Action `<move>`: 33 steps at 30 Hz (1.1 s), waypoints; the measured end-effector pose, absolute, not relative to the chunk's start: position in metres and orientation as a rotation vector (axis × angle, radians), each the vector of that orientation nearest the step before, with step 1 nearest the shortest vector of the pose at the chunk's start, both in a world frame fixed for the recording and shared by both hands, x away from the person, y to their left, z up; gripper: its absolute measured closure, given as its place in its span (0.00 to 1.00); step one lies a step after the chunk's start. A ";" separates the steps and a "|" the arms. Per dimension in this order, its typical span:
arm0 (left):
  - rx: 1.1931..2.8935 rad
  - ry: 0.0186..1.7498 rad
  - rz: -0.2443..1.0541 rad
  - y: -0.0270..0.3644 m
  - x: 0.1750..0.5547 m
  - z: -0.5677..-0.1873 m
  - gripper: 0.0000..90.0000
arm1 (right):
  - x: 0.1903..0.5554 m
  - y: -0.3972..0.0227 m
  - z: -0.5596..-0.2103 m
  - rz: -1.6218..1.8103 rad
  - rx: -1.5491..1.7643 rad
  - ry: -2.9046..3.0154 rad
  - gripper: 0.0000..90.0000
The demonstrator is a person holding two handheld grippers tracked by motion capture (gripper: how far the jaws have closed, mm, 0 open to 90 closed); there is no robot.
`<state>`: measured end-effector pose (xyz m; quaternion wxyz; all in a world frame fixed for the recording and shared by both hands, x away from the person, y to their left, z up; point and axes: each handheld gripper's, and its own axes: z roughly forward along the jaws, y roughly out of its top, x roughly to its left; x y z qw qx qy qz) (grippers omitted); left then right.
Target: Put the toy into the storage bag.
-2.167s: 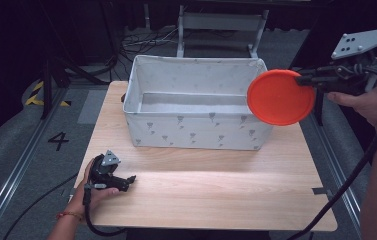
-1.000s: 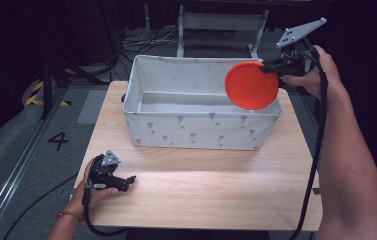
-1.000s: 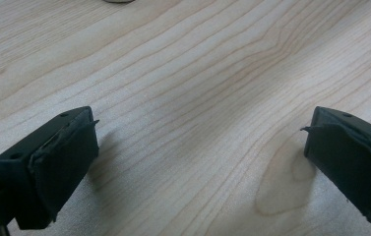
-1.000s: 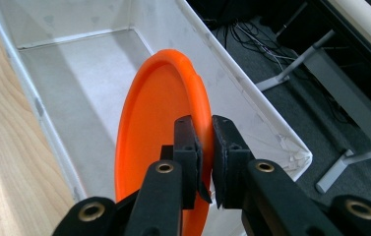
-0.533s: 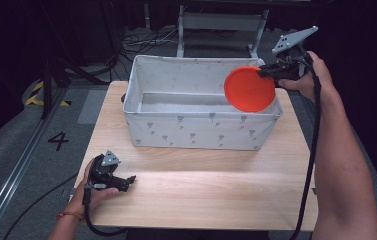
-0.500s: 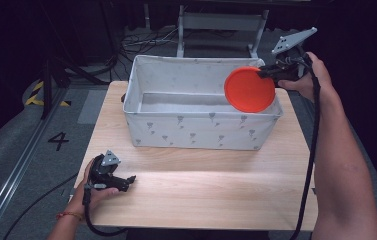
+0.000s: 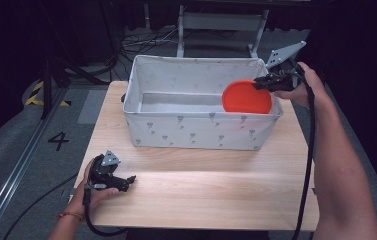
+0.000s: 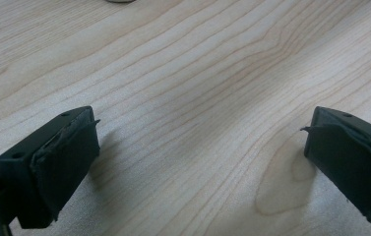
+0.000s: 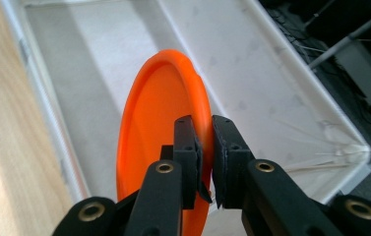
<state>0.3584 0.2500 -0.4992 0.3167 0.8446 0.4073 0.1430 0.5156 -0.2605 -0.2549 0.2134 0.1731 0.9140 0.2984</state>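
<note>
Presently the right gripper point(image 7: 265, 83), at the upper right of the high view, has its jaws closed on the rim of the orange plate point(image 7: 246, 97), which stands on edge, partly sunk inside the right end of the white fabric bin point(image 7: 201, 131). In the right gripper view the plate point(image 9: 161, 132) extends straight ahead of the jaws, over the bin's floor. The left gripper point(image 7: 110, 176) rests at lower left on the wooden table point(image 7: 211, 190), jaws wide apart and empty, well away from the plate.
</note>
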 end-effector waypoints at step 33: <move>2.225 1.071 0.375 0.250 0.359 -0.499 0.01 | 0.522 -0.237 -0.311 0.420 0.338 2.879 0.90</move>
